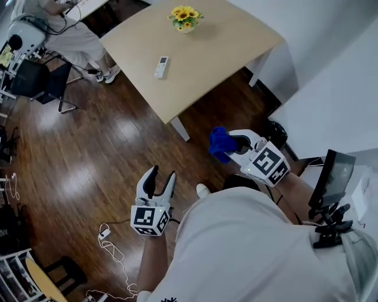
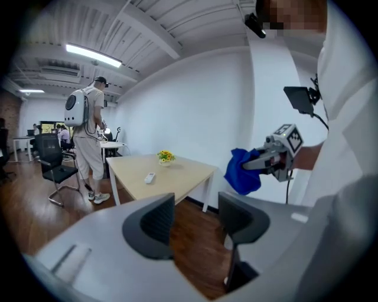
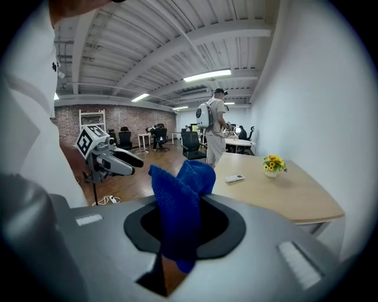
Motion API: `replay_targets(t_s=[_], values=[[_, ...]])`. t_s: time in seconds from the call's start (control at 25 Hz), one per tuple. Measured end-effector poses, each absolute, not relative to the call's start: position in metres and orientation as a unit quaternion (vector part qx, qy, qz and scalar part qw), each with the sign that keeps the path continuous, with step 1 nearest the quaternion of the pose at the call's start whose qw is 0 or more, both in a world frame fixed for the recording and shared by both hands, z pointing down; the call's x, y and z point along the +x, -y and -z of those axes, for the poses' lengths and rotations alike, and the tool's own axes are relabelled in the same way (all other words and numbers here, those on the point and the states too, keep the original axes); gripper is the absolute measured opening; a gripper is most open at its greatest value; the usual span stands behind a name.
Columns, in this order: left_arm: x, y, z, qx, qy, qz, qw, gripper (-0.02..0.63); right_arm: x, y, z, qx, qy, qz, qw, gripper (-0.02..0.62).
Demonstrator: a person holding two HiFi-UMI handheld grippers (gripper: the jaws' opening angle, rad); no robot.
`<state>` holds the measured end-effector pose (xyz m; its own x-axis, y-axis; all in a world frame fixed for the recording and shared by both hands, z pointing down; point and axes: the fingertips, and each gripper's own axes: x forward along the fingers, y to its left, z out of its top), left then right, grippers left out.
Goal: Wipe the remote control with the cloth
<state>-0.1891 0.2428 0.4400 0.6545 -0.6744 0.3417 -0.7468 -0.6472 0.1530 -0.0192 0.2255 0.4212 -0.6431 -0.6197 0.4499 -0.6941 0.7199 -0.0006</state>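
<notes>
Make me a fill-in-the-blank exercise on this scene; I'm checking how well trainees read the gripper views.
1. The right gripper is shut on a ____ cloth.
2. The left gripper has ____ between its jaws.
3. The remote control lies on the table, touched by ____ gripper.
4. The flowers on the table are ____.

Missing words: blue; nothing; neither; yellow.

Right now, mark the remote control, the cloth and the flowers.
remote control (image 1: 161, 66): head view, middle of its white body.
cloth (image 3: 177, 212): right gripper view, middle of the blue fold.
flowers (image 1: 185, 13): head view, the yellow blooms.
</notes>
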Motion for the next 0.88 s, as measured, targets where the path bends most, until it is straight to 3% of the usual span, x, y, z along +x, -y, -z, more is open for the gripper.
replay_targets(t_s=[0.64,0.88], values=[[-0.041,-0.336,-0.408,0.924,0.341,-0.129,0.118,0.236,0.065,-0.332,-0.399,0.359,0.906,-0.071,0.214,0.077],[-0.018,-0.359,-0.402,0.920,0.338,-0.160,0.115,0.236,0.083,-0.356,-0.404,0.360,0.906,-0.082,0.205,0.078]])
